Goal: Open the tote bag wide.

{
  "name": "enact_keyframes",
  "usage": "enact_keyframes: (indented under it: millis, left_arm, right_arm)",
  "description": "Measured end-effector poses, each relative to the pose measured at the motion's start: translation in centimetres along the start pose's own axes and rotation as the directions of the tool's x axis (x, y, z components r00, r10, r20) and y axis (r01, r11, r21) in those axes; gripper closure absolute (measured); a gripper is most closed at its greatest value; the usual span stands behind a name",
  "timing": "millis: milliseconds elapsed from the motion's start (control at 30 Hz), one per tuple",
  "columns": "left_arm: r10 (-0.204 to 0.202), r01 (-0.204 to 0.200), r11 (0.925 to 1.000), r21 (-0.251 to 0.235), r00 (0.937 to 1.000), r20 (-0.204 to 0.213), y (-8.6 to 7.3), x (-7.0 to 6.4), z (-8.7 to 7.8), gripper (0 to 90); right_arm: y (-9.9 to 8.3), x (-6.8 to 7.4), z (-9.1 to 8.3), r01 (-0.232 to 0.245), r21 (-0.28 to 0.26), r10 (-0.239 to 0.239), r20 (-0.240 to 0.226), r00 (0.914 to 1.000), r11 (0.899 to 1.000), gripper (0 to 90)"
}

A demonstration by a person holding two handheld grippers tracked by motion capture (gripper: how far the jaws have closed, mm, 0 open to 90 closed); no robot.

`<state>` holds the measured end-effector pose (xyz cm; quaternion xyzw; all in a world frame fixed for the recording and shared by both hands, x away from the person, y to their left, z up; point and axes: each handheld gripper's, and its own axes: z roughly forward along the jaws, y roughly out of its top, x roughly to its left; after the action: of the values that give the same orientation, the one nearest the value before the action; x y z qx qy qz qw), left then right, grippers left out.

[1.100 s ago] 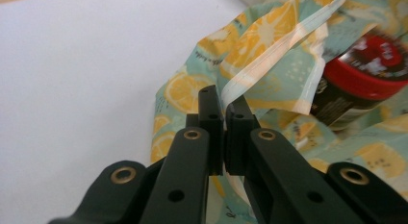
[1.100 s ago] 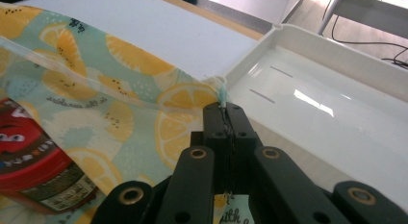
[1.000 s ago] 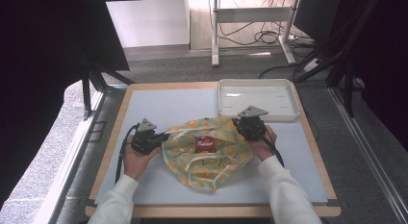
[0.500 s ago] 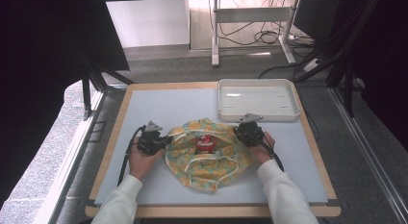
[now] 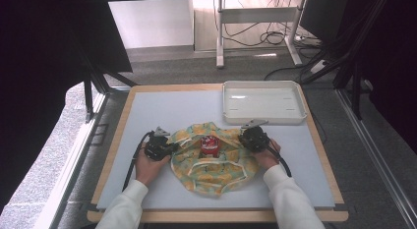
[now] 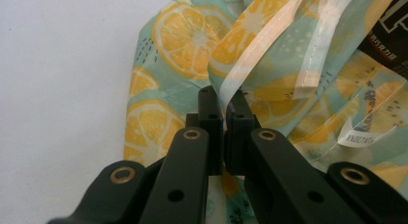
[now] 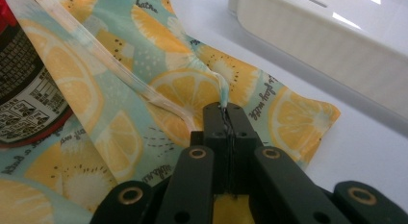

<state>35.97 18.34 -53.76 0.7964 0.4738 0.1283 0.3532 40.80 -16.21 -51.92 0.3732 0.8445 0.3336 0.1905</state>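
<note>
Worktop [image 5: 162,111]: pale sheet in a wooden frame, the person's sleeves coming in over the near edge
Tray [image 5: 264,116]: white, shallow, at the far right corner of the worktop, just beyond the cloth and apart from it
Cloth [image 5: 216,170]: lemon-print fabric on a teal ground, bunched in a loose round heap near the middle of the near half of the worktop, its pale hem band [image 6: 269,46] lifted on both sides
Left hand-held gripper [image 5: 169,148]: at the cloth's left edge, jaws nearly together with a fold of the cloth's hem pinched between the tips [image 6: 222,96]
Right hand-held gripper [image 5: 242,138]: at the cloth's right edge, on the side toward the tray, jaws pressed tight on a thin bit of the cloth's edge [image 7: 226,110]
Jar [image 5: 210,145]: small, red lid, dark printed label, sitting in the middle of the cloth between the two hand-held grippers
</note>
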Motion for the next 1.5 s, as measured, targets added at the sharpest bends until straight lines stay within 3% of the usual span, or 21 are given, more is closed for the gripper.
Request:
enact_keyframes:
  millis: [233, 367, 400, 433, 500, 533, 567, 600, 733, 767, 800, 867, 967, 1100, 1300, 1367, 1400, 1433, 1467, 1500]
  left_arm:
    - [-0.008, 0.008, 0.9999, 0.008, 0.9999, 0.013, -0.2, 0.0, 0.0, 88.0]
    - [-0.02, 0.021, 0.9997, -0.013, 0.9989, 0.043, -0.3, 0.1, -0.2, 82.8]
    - [-0.019, 0.02, 0.9995, -0.023, 0.9988, 0.046, -0.3, 0.1, -0.3, 82.8]
    - [-0.025, 0.028, 0.9983, -0.051, 0.9985, 0.048, -0.3, 0.0, -0.7, 75.3]
    - [-0.027, 0.03, 0.9975, -0.064, 0.9981, 0.055, -0.2, 0.1, -1.0, 62.1]
    - [-0.033, 0.037, 0.9967, -0.072, 0.9971, 0.068, -0.2, 0.1, -1.2, 54.6]
    - [-0.039, 0.045, 0.996, -0.077, 0.9961, 0.079, -0.1, 0.2, -1.4, 54.6]
    - [-0.042, 0.049, 0.9954, -0.083, 0.9956, 0.084, -0.1, 0.2, -1.6, 41.9]
    - [-0.059, 0.07, 0.9919, -0.106, 0.9932, 0.101, -0.1, 0.3, -2.6, 22.7]
    - [-0.062, 0.073, 0.9905, -0.117, 0.9932, 0.099, -0.1, 0.4, -2.9, 22.7]
    - [-0.068, 0.082, 0.9887, -0.126, 0.9919, 0.107, -0.1, 0.6, -3.2, 17.1]
    - [-0.092, 0.117, 0.9782, -0.172, 0.985, 0.146, -0.1, 1.1, -4.2, 14.8]
    - [-0.093, 0.122, 0.9764, -0.178, 0.9822, 0.164, -0.1, 1.3, -4.7, 10.5]
    - [-0.085, 0.114, 0.9755, -0.188, 0.984, 0.156, -0.2, 1.5, -5.4, 10.8]
    - [-0.067, 0.09, 0.9723, -0.216, 0.9914, 0.113, -0.4, 0.8, -6.5, 21.3]
    - [-0.055, 0.078, 0.9748, -0.209, 0.9918, 0.116, -0.5, 0.6, -6.9, 38.1]
    - [-0.053, 0.078, 0.974, -0.212, 0.9912, 0.121, -0.5, 0.6, -7.1, 38.1]
    - [-0.05, 0.077, 0.9743, -0.212, 0.9905, 0.128, -0.5, 0.5, -7.3, 49.8]
    - [-0.043, 0.072, 0.975, -0.21, 0.9895, 0.138, -0.5, 0.5, -7.4, 49.8]
    - [-0.033, 0.064, 0.9757, -0.209, 0.9886, 0.147, -0.5, 0.3, -7.5, 55.6]
  right_arm:
    - [-0.3, -0.2, -0.2, -0.014, -0.001, 0.014, -0.002, 0.9999, 1.0, 86.1]
    - [-0.4, -0.4, -0.7, -0.023, -0.022, 0.023, -0.006, 0.9997, 0.999, 70.4]
    - [-0.4, -0.4, -0.7, -0.023, -0.022, 0.023, -0.006, 0.9997, 0.999, 70.4]
    - [-0.3, -0.5, -1.1, -0.03, -0.046, 0.03, 0.0, 0.9996, 0.998, 57.1]
    - [-0.1, -0.5, -1.6, -0.047, -0.067, 0.047, -0.002, 0.9989, 0.997, 42.9]
    - [0.0, -0.5, -1.9, -0.063, -0.076, 0.063, -0.002, 0.998, 0.995, 39.0]
    - [0.0, -0.5, -1.9, -0.063, -0.076, 0.063, -0.002, 0.998, 0.995, 39.0]
    - [0.1, -0.6, -2.3, -0.087, -0.092, 0.085, -0.023, 0.9961, 0.992, 33.2]
    - [0.3, -0.7, -3.3, -0.099, -0.122, 0.093, -0.051, 0.9943, 0.988, 26.7]
    - [0.3, -0.7, -3.3, -0.099, -0.122, 0.093, -0.051, 0.9943, 0.988, 26.7]
    - [0.4, -0.7, -3.9, -0.1, -0.138, 0.093, -0.058, 0.994, 0.985, 24.7]
    - [0.5, -0.8, -4.4, -0.117, -0.153, 0.108, -0.066, 0.992, 0.981, 23.0]
    - [0.5, -0.8, -4.7, -0.128, -0.163, 0.117, -0.078, 0.9901, 0.978, 21.9]
    - [0.6, -0.8, -5.3, -0.13, -0.178, 0.117, -0.082, 0.9898, 0.975, 21.5]
    - [0.7, -0.5, -6.3, -0.119, -0.191, 0.104, -0.084, 0.991, 0.974, 21.7]
    - [0.6, -0.1, -6.9, -0.111, -0.196, 0.094, -0.093, 0.9912, 0.974, 22.4]
    - [0.6, -0.1, -6.9, -0.111, -0.196, 0.094, -0.093, 0.9912, 0.974, 22.4]
    - [0.6, 0.3, -7.4, -0.106, -0.197, 0.089, -0.095, 0.9915, 0.975, 23.9]
    - [0.6, 0.3, -7.4, -0.106, -0.197, 0.089, -0.095, 0.9915, 0.975, 23.9]
    - [0.6, 0.4, -7.6, -0.1, -0.199, 0.082, -0.094, 0.9921, 0.975, 24.6]
